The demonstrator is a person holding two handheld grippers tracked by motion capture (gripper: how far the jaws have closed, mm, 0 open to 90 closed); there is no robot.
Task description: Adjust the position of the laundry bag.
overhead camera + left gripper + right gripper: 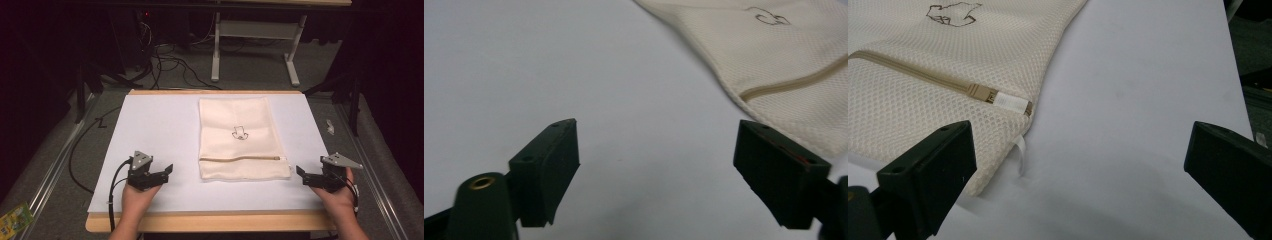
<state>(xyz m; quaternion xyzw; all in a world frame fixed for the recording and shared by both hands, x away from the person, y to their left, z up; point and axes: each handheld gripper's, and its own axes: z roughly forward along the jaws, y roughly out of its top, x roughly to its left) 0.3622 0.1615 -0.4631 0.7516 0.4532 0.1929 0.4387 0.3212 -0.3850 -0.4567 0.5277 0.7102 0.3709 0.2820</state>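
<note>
A cream mesh bag (240,137) lies flat in the middle of the white table top (160,125), with a small black drawing (240,132) on it and a tan zipper (240,159) running across near its front end. My left gripper (169,171) rests open on the table, left of the bag's front corner, apart from it; the bag (784,60) lies ahead to the right of its jaws. My right gripper (300,176) stands open just right of the bag's front right corner. The zipper's end (1010,102) with a white tab lies just ahead of its left jaw.
The white sheet sits on a wooden board (210,221) whose edge shows at the front. Cables (170,62) and a white table frame (255,45) stand on the floor beyond. A small green packet (12,220) lies at lower left.
</note>
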